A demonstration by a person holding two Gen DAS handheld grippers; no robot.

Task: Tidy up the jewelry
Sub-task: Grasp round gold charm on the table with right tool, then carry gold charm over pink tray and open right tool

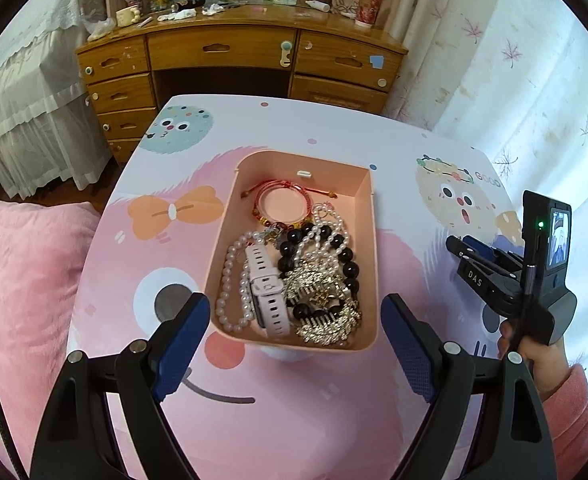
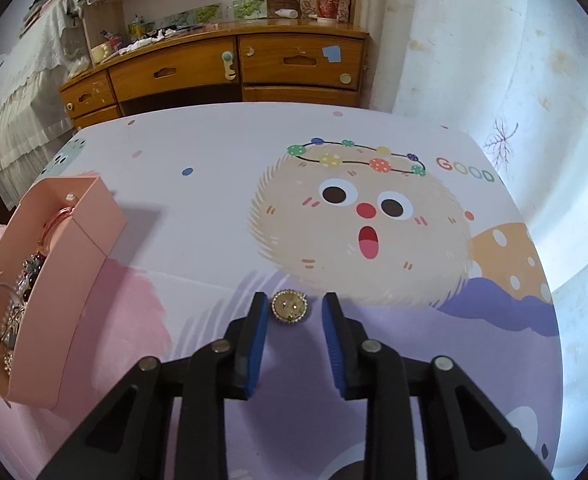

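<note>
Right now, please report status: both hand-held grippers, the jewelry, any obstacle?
Left hand-held gripper open, above pink box. Right hand-held gripper open, straddling round gold brooch on table. Nothing in the way.

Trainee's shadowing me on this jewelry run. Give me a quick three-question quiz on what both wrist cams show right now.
1. True or false: the round gold brooch lies inside the pink box.
2. Which gripper has the brooch between its fingers: A left gripper, B right gripper?
3. Fill in: the watch strap is ___ in colour.

Key: 1 false, it lies on the table; 2 B, jaws open; 3 pale pink.
</note>
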